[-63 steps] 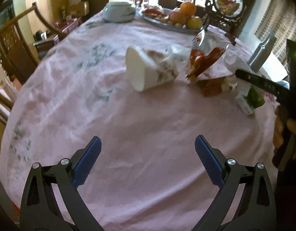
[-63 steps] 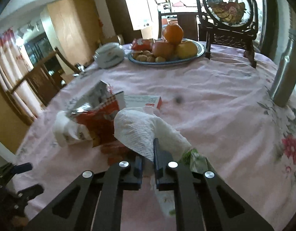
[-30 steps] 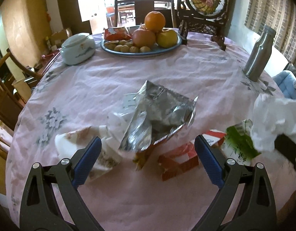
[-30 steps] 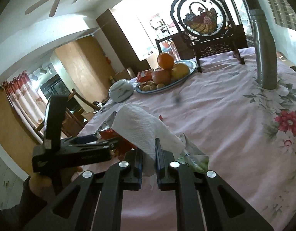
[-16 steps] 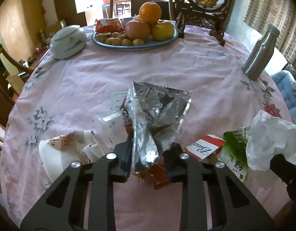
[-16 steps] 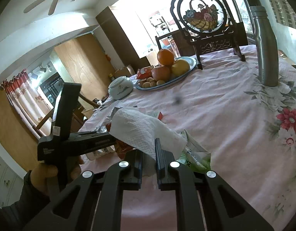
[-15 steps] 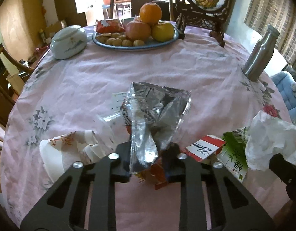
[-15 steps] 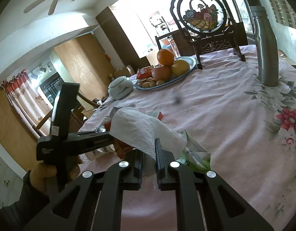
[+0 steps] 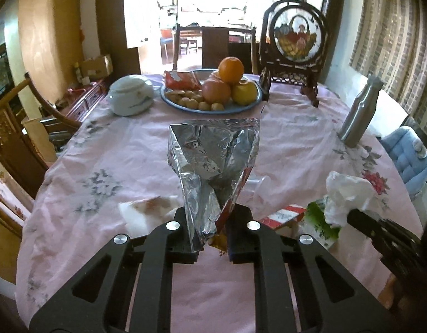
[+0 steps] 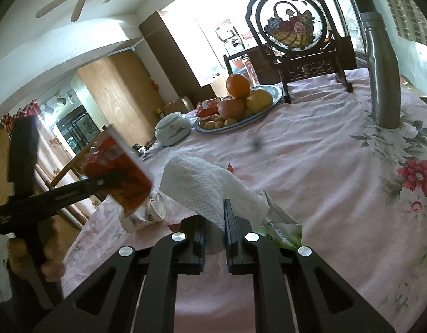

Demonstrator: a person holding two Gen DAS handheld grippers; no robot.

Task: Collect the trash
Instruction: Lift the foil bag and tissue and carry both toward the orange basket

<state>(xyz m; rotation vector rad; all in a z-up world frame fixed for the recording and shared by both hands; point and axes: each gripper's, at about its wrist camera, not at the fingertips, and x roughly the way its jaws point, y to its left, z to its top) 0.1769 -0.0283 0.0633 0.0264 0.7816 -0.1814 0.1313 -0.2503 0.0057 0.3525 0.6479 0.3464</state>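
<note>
My left gripper (image 9: 210, 230) has a silver-lined red snack bag (image 9: 213, 152) pinched by its lower end. The jaws are still closing on it, and the bag hangs clear of the pink tablecloth (image 9: 130, 152). In the right wrist view the bag (image 10: 116, 177) shows its red side at the left, with a hand below it. My right gripper (image 10: 215, 222) is shut on a crumpled white paper towel (image 10: 202, 183). On the cloth lie a crushed paper cup (image 10: 141, 213), a red-and-white box (image 9: 283, 213) and a green wrapper (image 10: 280, 230).
At the table's far side stand a fruit plate (image 9: 249, 104), a white lidded bowl (image 9: 130, 94) and a framed ornament (image 9: 294, 41). A steel bottle (image 9: 358, 113) stands at the right. Wooden chairs (image 9: 47, 116) ring the left edge.
The left gripper went from wide open to closed on the snack bag and lifted it off the table. The right gripper kept still with the paper towel.
</note>
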